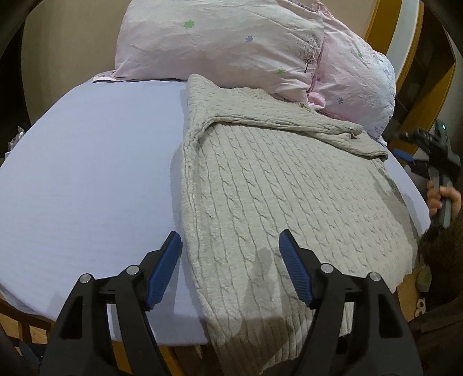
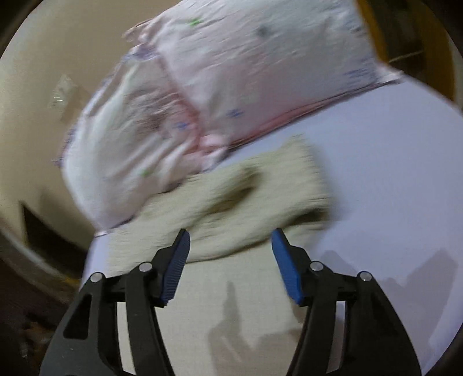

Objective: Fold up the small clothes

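Note:
A beige cable-knit sweater (image 1: 277,191) lies flat on the lilac bed sheet (image 1: 86,179), one sleeve folded across its upper part, its hem hanging over the near edge. My left gripper (image 1: 230,243) is open and empty, hovering above the sweater's lower left edge. My right gripper (image 2: 230,240) is open and empty above the sweater (image 2: 231,202), which is motion-blurred in the right wrist view. The right gripper also shows in the left wrist view (image 1: 434,156) at the bed's right edge, held by a hand.
Two pink flowered pillows (image 1: 225,40) lean at the head of the bed, touching the sweater's top; they also show in the right wrist view (image 2: 231,72). A wooden bed frame (image 1: 385,17) runs along the right. Beige wall behind.

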Demonstrator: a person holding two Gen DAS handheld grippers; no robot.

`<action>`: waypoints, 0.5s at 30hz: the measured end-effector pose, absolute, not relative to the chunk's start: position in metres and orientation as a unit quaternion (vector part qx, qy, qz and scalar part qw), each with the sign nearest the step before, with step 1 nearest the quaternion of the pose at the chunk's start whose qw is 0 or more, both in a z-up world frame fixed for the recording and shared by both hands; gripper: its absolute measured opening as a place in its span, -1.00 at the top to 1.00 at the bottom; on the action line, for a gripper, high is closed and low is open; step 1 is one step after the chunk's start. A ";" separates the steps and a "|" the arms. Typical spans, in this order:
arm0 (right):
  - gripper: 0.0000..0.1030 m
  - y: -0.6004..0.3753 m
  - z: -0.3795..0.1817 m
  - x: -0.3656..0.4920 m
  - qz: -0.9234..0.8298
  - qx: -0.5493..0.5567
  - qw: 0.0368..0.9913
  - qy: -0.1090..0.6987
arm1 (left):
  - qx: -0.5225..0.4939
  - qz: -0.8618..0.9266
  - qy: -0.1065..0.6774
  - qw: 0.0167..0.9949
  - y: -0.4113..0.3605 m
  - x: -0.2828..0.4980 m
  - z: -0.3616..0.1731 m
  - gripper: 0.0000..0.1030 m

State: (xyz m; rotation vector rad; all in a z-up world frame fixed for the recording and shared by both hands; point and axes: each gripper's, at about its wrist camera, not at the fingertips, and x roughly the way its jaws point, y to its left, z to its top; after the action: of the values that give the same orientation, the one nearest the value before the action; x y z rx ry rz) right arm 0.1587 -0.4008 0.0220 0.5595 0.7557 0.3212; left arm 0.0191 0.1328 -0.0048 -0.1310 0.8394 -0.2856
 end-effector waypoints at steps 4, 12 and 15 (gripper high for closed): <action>-0.03 -0.351 0.009 0.209 0.198 0.295 0.833 0.423 | -0.082 -0.137 0.389 0.907 0.137 0.012 0.000 -0.37; 0.86 -0.324 -0.011 0.255 0.125 0.281 0.842 0.442 | -0.097 -0.133 0.365 0.916 0.154 0.001 0.010 -0.39; 1.00 -0.317 0.015 0.237 0.127 0.230 0.881 0.393 | -0.102 -0.134 0.364 0.916 0.158 0.004 0.008 -0.40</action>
State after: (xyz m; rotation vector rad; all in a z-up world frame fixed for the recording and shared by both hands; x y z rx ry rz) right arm 0.2373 -0.3168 0.0150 0.4786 0.8181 0.2638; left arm 0.0042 0.1578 0.0077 -0.2106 0.7489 -0.2760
